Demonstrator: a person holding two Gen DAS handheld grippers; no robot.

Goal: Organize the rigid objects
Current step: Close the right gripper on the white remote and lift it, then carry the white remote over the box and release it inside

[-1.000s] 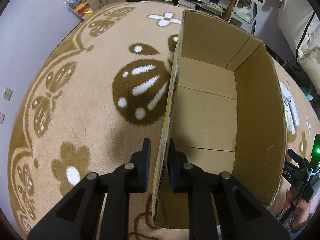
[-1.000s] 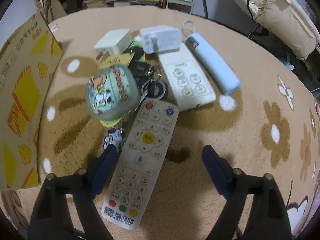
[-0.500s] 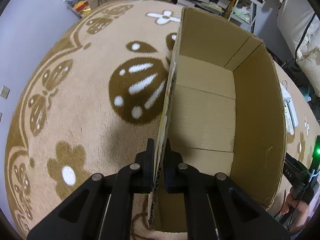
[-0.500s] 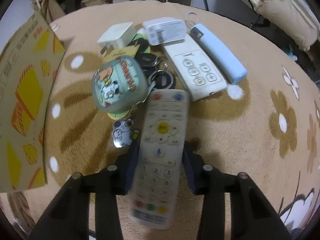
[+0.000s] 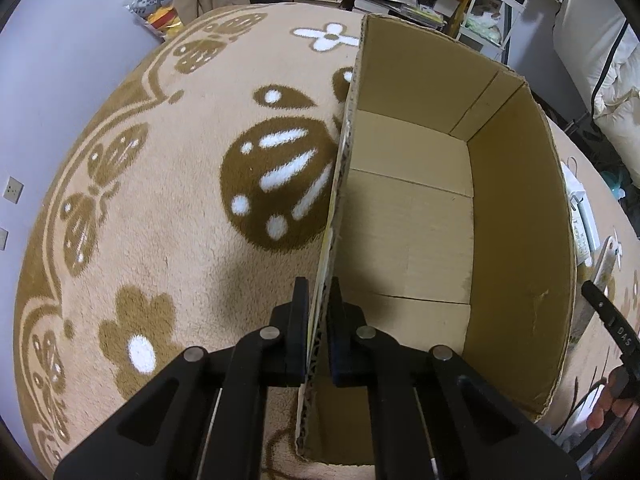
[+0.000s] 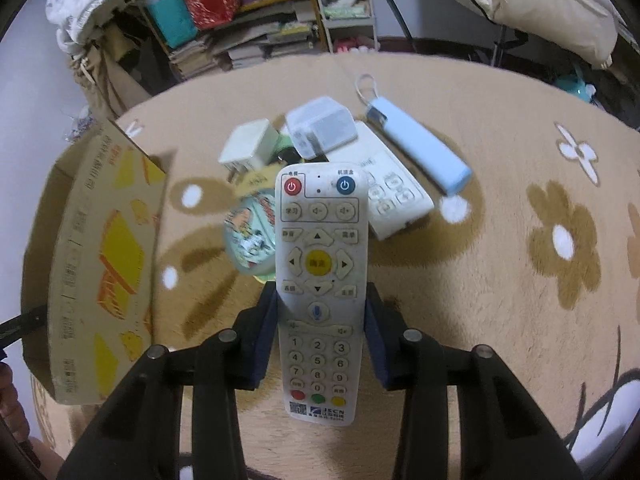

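My left gripper [image 5: 318,312] is shut on the left wall of an open, empty cardboard box [image 5: 412,216] that stands on the carpet. My right gripper [image 6: 322,312] is shut on a white remote control [image 6: 320,276] and holds it lifted above the carpet. Below it lies a pile: a round cartoon-printed case [image 6: 250,236], a white charger [image 6: 248,150], a translucent white box [image 6: 322,126], a flat white panel with buttons [image 6: 390,194] and a light blue stick-shaped device [image 6: 420,148]. The box also shows at the left in the right wrist view [image 6: 104,260].
The floor is a tan carpet with brown flower and beetle patterns [image 5: 160,220]. Shelves with books and bins [image 6: 240,20] stand at the back. White bedding [image 6: 520,4] lies at the far right. A wall [image 5: 48,60] runs along the left.
My right gripper closed on the remote and lifted it off the carpet, and its view tilted up. My left gripper tightened from a loose straddle to a grip on the box wall.
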